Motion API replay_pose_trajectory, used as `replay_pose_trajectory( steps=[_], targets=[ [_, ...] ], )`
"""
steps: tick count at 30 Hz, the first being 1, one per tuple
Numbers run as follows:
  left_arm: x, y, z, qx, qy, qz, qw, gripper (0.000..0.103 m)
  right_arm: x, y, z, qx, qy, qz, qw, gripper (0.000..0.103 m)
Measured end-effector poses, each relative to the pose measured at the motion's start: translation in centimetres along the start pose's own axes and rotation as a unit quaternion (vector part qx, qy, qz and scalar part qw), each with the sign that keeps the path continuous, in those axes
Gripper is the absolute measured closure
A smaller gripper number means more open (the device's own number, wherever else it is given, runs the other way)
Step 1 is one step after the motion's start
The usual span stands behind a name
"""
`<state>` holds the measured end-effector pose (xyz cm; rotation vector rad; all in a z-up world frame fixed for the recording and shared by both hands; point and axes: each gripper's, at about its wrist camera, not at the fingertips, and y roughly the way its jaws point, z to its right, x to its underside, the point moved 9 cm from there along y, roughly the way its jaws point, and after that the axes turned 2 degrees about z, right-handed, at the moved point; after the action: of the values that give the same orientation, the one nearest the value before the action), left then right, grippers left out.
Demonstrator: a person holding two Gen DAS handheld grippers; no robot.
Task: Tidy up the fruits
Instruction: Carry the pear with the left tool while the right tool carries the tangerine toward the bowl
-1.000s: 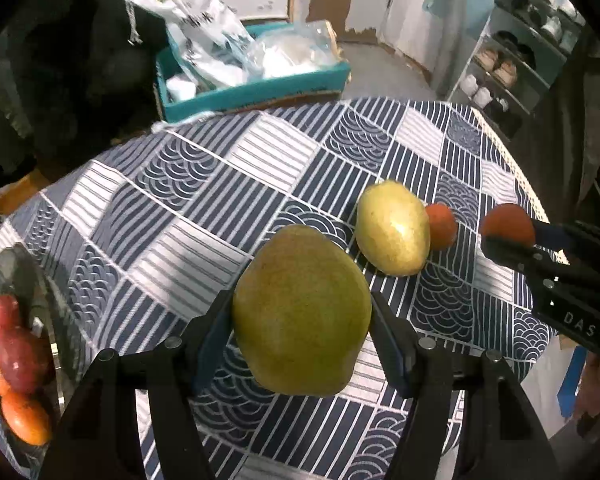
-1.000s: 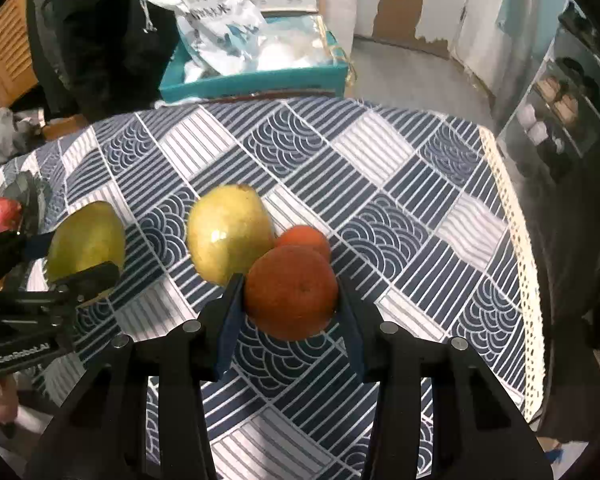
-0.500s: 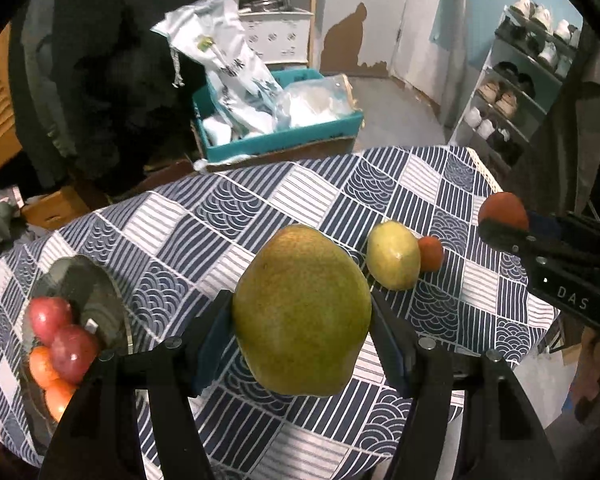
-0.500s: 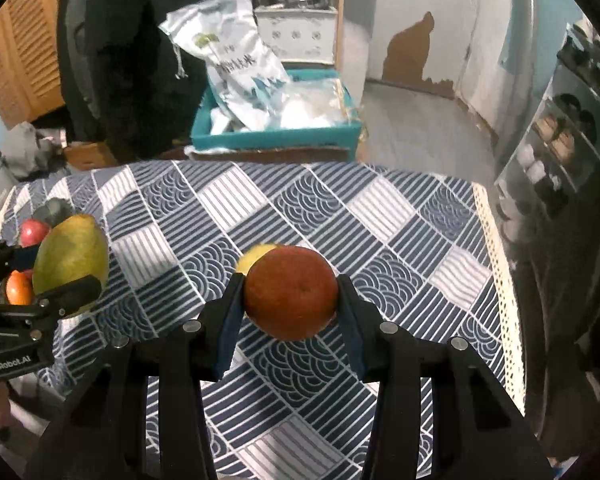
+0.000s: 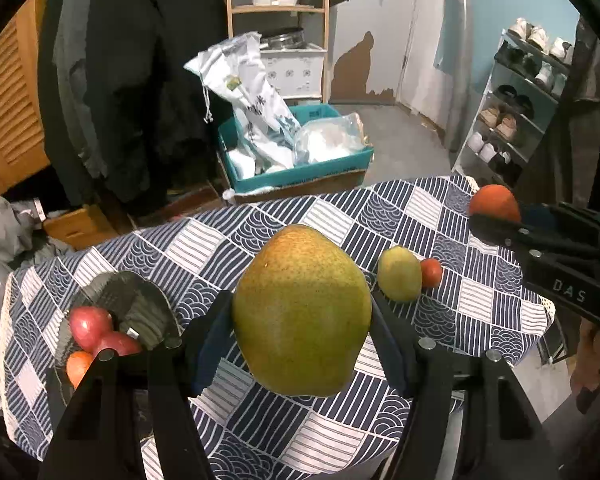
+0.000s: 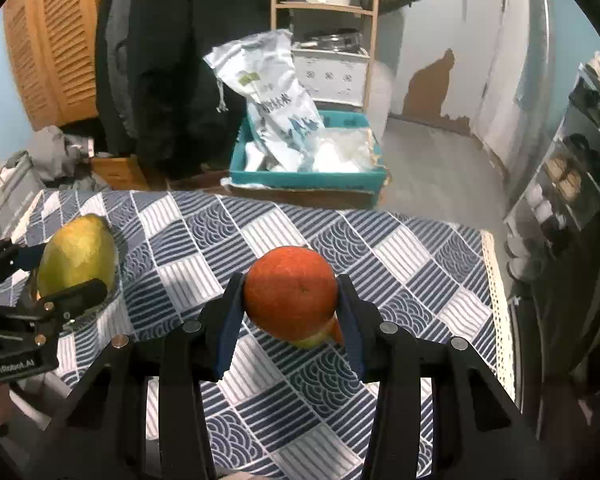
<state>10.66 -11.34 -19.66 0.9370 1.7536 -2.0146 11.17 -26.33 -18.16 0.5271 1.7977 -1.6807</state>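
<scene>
While both hands hang above the desk (image 5: 440, 216) w/ its blue-and-white patterned cloth, each tool has a fruit clamped. Landmark = the dark plate (image 5: 140, 304) at the desk's left end, as seen from the left wrist cam: red apples (image 5: 90, 322) and an orange fruit (image 5: 78, 364) lie on it. Right of the plate, up off the cloth, the left tool (image 5: 302, 326) is closed on a big green-yellow pear (image 5: 302, 312), pads pressing both sides. Further right of the plate, on the cloth, a smaller yellow pear (image 5: 399, 274) lies touching a small orange fruit (image 5: 431, 273). Farthest right of the plate, the right tool (image 6: 290, 304) is pinched tight on an orange (image 6: 290, 290), also clear of the cloth. Beyond the desk, approx. behind the plate's far side, a teal box (image 5: 300, 172) w/ bags sits on the floor.
</scene>
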Motion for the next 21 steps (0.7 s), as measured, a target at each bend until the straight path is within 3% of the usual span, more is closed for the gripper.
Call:
replay_pose_trajectory(
  steps=[10, 21],
  targets=[
    [-0.7, -3.2, -2.2, -0.008, -0.009, 0.030, 0.9995, 0.035, -1.9, -0.8, -3.8, -0.018, -0.028, 0.018, 0.999, 0.059],
    [0.3, -4.0, -7.7, -0.032, -0.056, 0.034, 0.9973, 0.035, -3.7, -0.2, -9.2, -0.043, -0.061, 0.021, 0.997, 0.059]
  ],
)
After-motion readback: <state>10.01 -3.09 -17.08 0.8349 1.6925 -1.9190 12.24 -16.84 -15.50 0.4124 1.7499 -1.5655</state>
